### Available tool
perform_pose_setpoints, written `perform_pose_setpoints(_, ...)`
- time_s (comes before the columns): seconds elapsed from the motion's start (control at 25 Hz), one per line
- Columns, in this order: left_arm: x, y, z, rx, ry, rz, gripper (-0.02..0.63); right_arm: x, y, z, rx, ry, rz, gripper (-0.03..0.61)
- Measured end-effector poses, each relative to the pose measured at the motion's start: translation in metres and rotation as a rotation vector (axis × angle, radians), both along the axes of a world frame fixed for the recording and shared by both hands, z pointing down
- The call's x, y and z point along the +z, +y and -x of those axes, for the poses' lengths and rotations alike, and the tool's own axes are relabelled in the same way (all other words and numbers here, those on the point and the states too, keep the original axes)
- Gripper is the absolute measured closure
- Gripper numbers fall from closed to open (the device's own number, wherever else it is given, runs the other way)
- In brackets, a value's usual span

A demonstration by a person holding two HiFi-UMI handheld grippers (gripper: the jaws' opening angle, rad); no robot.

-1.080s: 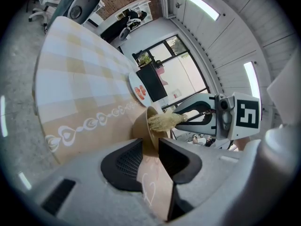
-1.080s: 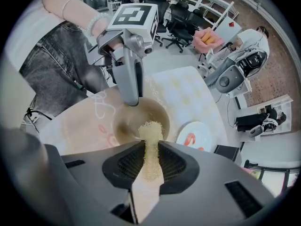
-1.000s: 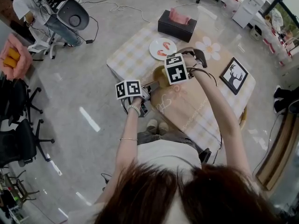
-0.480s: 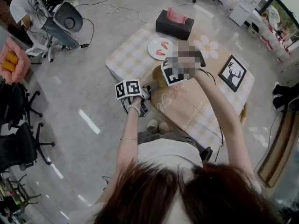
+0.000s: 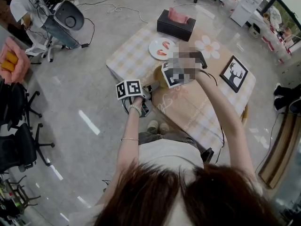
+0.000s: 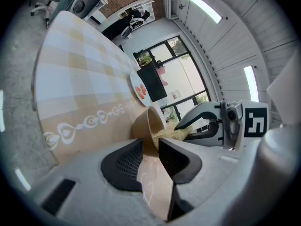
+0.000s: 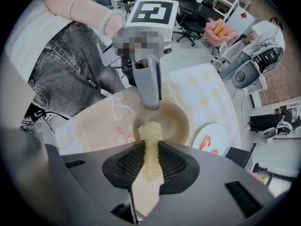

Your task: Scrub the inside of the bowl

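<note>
A tan bowl point(image 7: 175, 120) stands on the beige runner near the table's front left corner; in the head view the bowl point(image 5: 159, 74) is mostly hidden by the grippers. My left gripper point(image 6: 150, 147) is shut on the bowl's point(image 6: 143, 122) near rim, one finger point(image 7: 149, 86) reaching over the edge. My right gripper point(image 7: 151, 158) is shut on a yellow mesh scrubber point(image 7: 150, 142), whose tip hangs over the bowl's inside. In the left gripper view the scrubber point(image 6: 170, 134) shows at the bowl's mouth, with the right gripper point(image 6: 207, 126) behind it. In the head view the left gripper point(image 5: 146, 91) sits left of the right gripper point(image 5: 165, 77).
A white plate point(image 5: 162, 47) with shrimp lies just beyond the bowl. A black tissue box point(image 5: 176, 25) stands at the table's far edge, and a framed deer picture point(image 5: 234, 73) and a flower mat point(image 5: 209, 46) lie to the right. Office chairs point(image 5: 19, 140) stand on the floor at left.
The right gripper has shifted slightly over the bowl with the scrubber. The left gripper keeps its hold on the rim in the same place.
</note>
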State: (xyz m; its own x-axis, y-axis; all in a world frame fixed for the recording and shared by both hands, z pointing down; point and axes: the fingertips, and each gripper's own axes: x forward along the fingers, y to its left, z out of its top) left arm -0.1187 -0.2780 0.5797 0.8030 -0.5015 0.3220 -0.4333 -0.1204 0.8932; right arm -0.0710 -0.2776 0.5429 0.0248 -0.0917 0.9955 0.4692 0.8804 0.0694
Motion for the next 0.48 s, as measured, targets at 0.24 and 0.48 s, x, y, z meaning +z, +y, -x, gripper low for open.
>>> perform_pose_setpoints(0.24, 0.001, -0.001, -0.001, -0.003, 0.006, 0.0, 0.499, 0.001, 0.008, 0.002, -0.006, 0.004, 0.03, 0.5)
perform_pose_setpoints(0.48, 0.001, -0.001, -0.001, -0.007, 0.016, -0.002, 0.499, 0.004, 0.016, 0.012, -0.015, -0.016, 0.067, 0.5)
